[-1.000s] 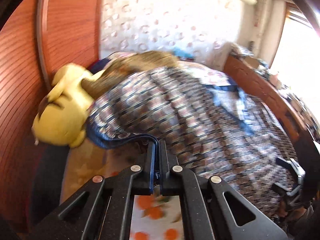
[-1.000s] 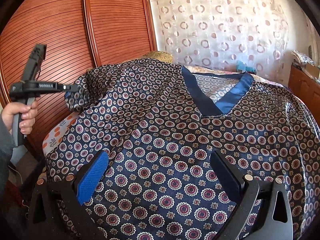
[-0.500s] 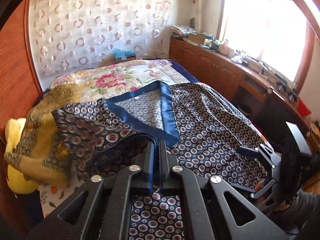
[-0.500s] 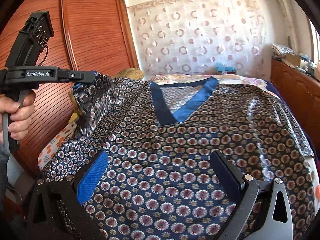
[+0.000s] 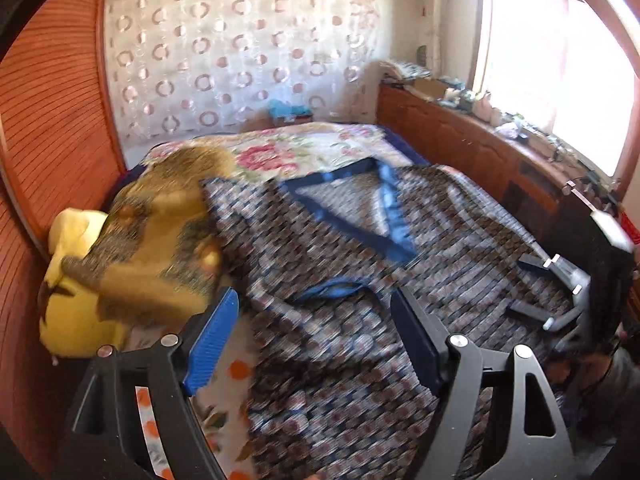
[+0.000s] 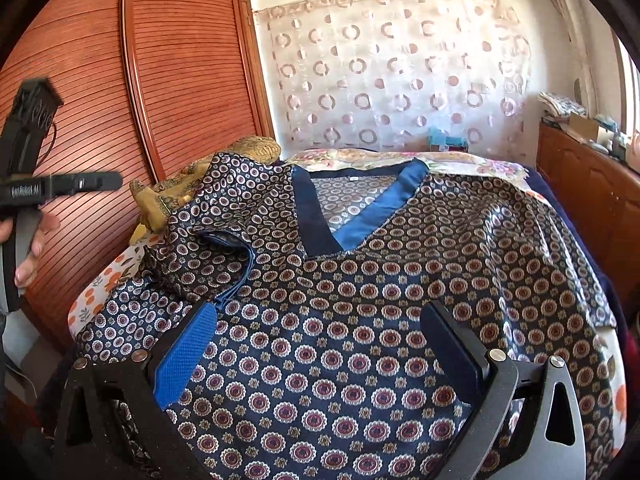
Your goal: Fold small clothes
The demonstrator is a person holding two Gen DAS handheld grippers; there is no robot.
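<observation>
A navy patterned top [image 6: 360, 280] with a blue V-neck [image 6: 376, 208] lies spread on the bed. Its left sleeve [image 6: 216, 240] lies folded inward over the body, blue hem showing. My left gripper [image 5: 313, 294] hovers above the top's left side; its jaws are opening and nothing is between them. In the right wrist view the left gripper [image 6: 60, 184] sits off the bed's left edge, clear of the sleeve, held by a hand [image 6: 32, 248]. My right gripper [image 6: 320, 308] stands open above the top's lower middle, holding nothing, and shows as the right gripper [image 5: 552, 292] at the right of the left wrist view.
A yellow plush toy [image 5: 72, 300] and a golden-brown cloth [image 5: 160, 232] sit at the bed's left beside the wooden wardrobe [image 6: 160, 80]. A floral bedsheet [image 5: 300, 152] covers the far end. A cluttered wooden sideboard [image 5: 480, 152] runs along the right under the window.
The left gripper, earlier shut on the sleeve's blue hem and lifting it, has opened and drawn back left. The sleeve now lies on the top. The right gripper stayed open.
</observation>
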